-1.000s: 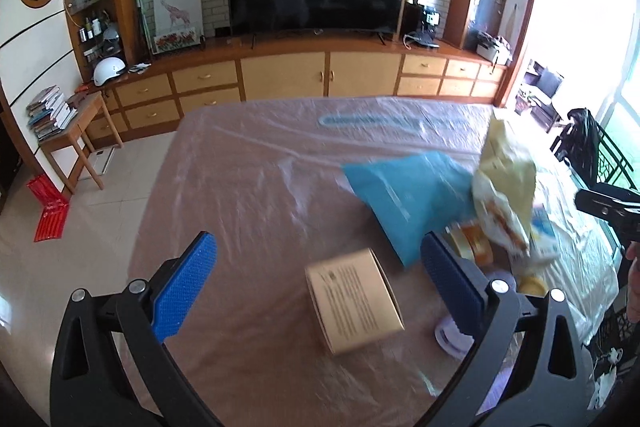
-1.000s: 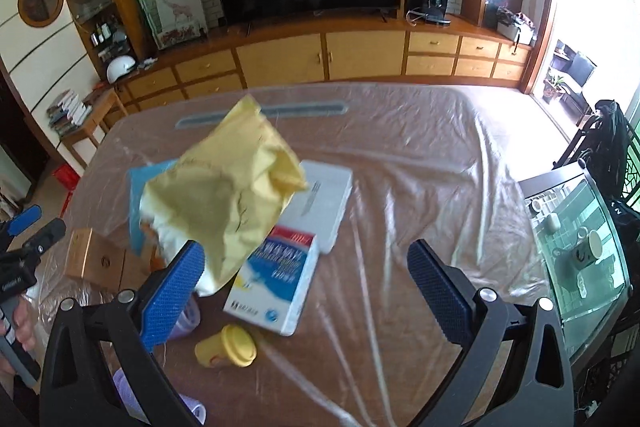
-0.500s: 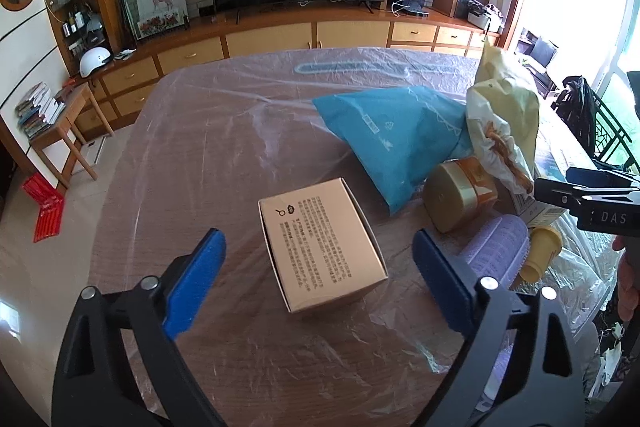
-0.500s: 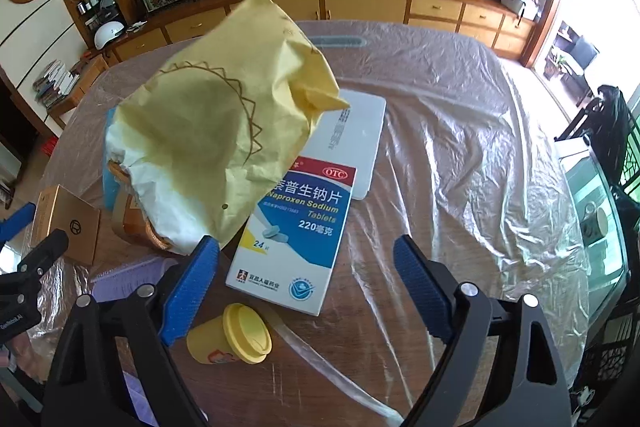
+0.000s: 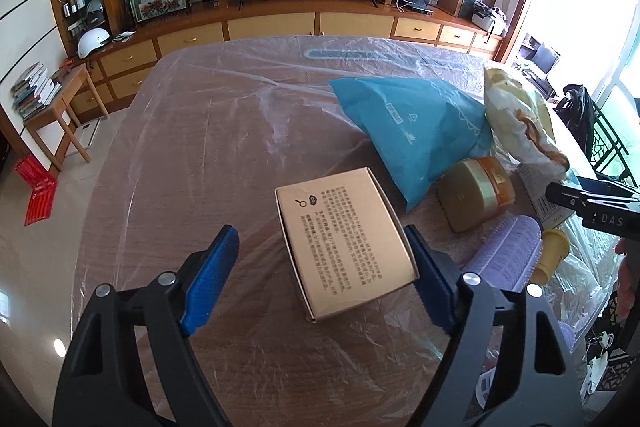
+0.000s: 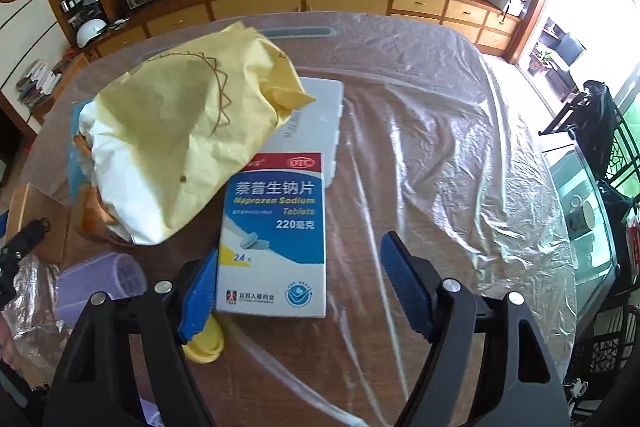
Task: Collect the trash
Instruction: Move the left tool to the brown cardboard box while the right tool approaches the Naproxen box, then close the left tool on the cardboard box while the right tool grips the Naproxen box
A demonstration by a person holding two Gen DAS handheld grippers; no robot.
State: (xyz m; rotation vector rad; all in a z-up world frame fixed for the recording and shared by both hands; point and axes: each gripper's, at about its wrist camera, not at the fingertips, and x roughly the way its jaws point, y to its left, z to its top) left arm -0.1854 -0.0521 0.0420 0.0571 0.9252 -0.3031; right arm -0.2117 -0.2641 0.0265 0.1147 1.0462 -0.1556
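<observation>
A tan cardboard box (image 5: 346,239) lies on the plastic-covered table (image 5: 208,155). My left gripper (image 5: 322,271) is open, its blue pads on either side of the box's near end; the right pad is close to the box. A blue-and-white tablet box (image 6: 276,231) lies between the pads of my open right gripper (image 6: 298,283), on top of a white flat box (image 6: 320,115). A crumpled yellow paper bag (image 6: 188,131) lies left of it, also in the left wrist view (image 5: 520,119).
A blue mailer bag (image 5: 412,123), an amber jar (image 5: 476,195), a purple roller (image 5: 504,255) and a small yellow cup (image 5: 550,255) lie at the table's right. The yellow cup's lid (image 6: 204,343) sits under my right gripper's left finger. A TV cabinet stands behind.
Both grippers have moved down and forward. The left now straddles the tan box and the right straddles the tablet box. Both have narrowed somewhat.
</observation>
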